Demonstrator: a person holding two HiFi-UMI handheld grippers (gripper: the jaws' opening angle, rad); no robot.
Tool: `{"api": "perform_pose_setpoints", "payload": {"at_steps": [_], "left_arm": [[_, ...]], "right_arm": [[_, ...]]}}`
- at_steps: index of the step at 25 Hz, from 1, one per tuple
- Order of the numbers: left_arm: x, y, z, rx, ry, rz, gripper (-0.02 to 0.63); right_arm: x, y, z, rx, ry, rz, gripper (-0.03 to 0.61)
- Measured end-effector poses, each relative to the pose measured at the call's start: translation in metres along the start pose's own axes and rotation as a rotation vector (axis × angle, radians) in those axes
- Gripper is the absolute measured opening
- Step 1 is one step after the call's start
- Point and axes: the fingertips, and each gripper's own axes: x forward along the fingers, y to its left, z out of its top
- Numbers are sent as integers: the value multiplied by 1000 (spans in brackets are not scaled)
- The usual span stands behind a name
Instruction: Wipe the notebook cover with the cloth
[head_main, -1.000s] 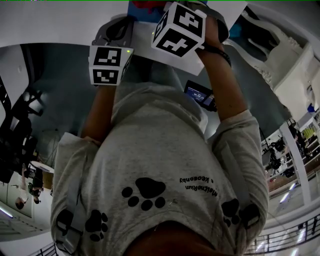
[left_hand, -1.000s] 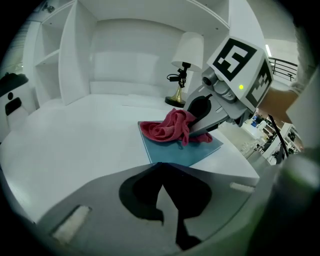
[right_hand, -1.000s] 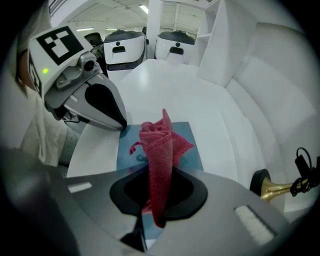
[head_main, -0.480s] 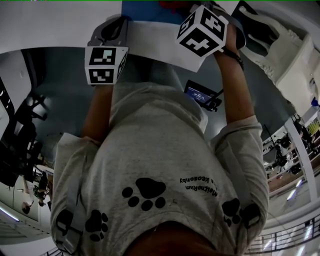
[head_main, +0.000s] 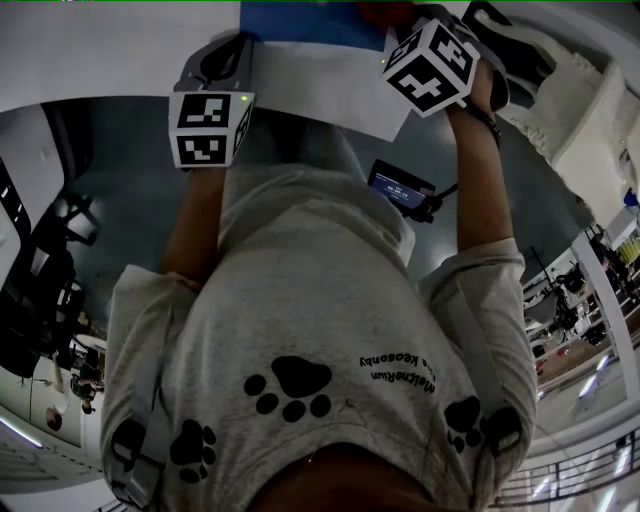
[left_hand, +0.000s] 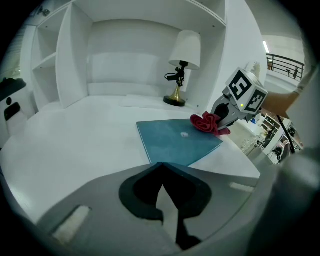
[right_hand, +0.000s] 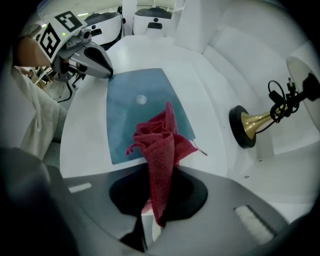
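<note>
A blue notebook (left_hand: 177, 141) lies flat on the white desk (left_hand: 75, 145), with a small pale spot (right_hand: 141, 100) on its cover. My left gripper (left_hand: 161, 166) is shut, its tip resting at the notebook's near corner; from the right gripper view it (right_hand: 107, 71) sits at the far left corner. My right gripper (right_hand: 159, 172) is shut on a crumpled red cloth (right_hand: 159, 142), which rests on the notebook's edge near the lamp side (left_hand: 207, 122). In the head view, only a strip of the notebook (head_main: 300, 22) shows above both marker cubes.
A lamp with a brass base (right_hand: 247, 125) and white shade (left_hand: 186, 49) stands at the desk's back, right of the notebook. White shelving (left_hand: 65, 55) walls in the desk behind and to the left. The desk's front edge (head_main: 330, 110) is near my body.
In the head view my right gripper has slid to the right and slightly up along the notebook with the cloth. The left gripper has stayed put.
</note>
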Motion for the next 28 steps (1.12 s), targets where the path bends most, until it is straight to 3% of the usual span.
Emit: {"api": "perform_pose_setpoints", "payload": {"at_steps": [6,13,22,28], "left_arm": [[1,-1,-1,3,-4,-5,-3],[1,1,1,4,-12,-2,-3],[3,-1,4,13,-23,0,-3],[3,-2,5,10,-26,-1,-3]], "right_arm": [[-20,-3,-14,46,-5,-41,43],[-68,21,41,-21,-161,-52,43],[-60,73,132,-173,-296,59,43],[-18,95,150,-254,-223,132,43]]}}
